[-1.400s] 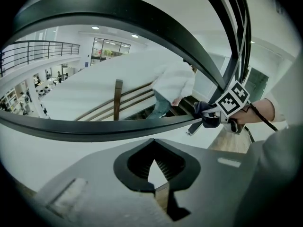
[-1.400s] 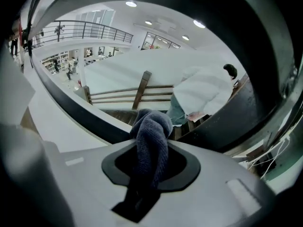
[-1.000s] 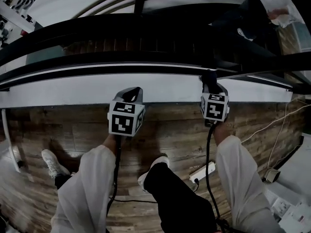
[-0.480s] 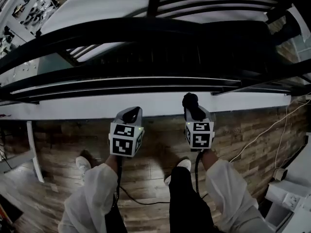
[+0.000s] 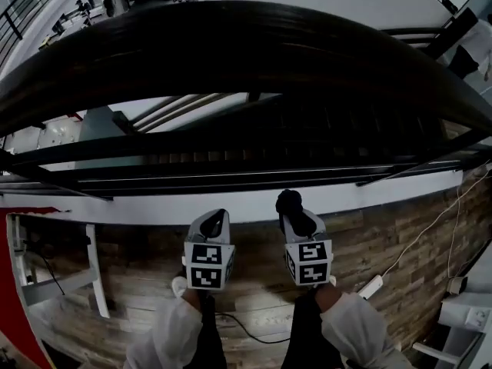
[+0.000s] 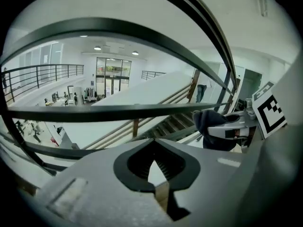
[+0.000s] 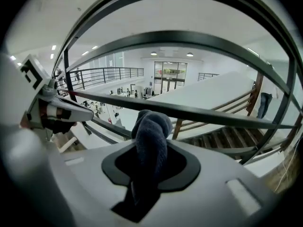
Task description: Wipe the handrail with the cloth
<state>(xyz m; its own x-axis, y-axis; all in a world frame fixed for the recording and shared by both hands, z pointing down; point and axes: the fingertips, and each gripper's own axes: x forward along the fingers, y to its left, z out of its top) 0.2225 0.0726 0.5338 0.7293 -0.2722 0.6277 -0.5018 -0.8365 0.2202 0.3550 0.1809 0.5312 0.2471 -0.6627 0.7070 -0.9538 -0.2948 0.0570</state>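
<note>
Change: since half a second ago the handrail (image 5: 246, 48) has grown to fill the top of the head view. Both grippers now sit lower in that view and closer together. The cloth is clamped as before.
Stand: a white frame (image 5: 94, 271) at 8 o'clock in the head view, cut off by the edge. What it is cannot be told.
Left gripper: (image 5: 209, 237) at 6 o'clock in the head view, just left of centre. In its own view (image 6: 152, 145) the jaw tips meet and hold nothing. Only a thin pale wedge shows lower between the pads.
Right gripper: (image 5: 298, 225) just beside the left one, toward 5 o'clock. In its own view (image 7: 150, 157) the jaws are clamped on the cloth. The left gripper view shows it at 3 o'clock, partly cut off.
Cloth: (image 5: 290, 204) a dark bunch that stands up out of the right jaws (image 7: 152, 134). Its lower end is lost in the dark slot. It lies at 6 o'clock from the handrail, apart from it in the head view.
Bar: (image 7: 222, 118) a dark rail that crosses behind the cloth's top. Whether they touch cannot be told.
Handrail: a broad dark arc from 9 to 3 o'clock, with both ends out of frame.
Stairs: (image 5: 323, 125) dim under the handrail, with the steps hard to make out.
Cable: (image 5: 430, 225) a pale line at 4 o'clock on the wood floor (image 5: 131, 252).
</note>
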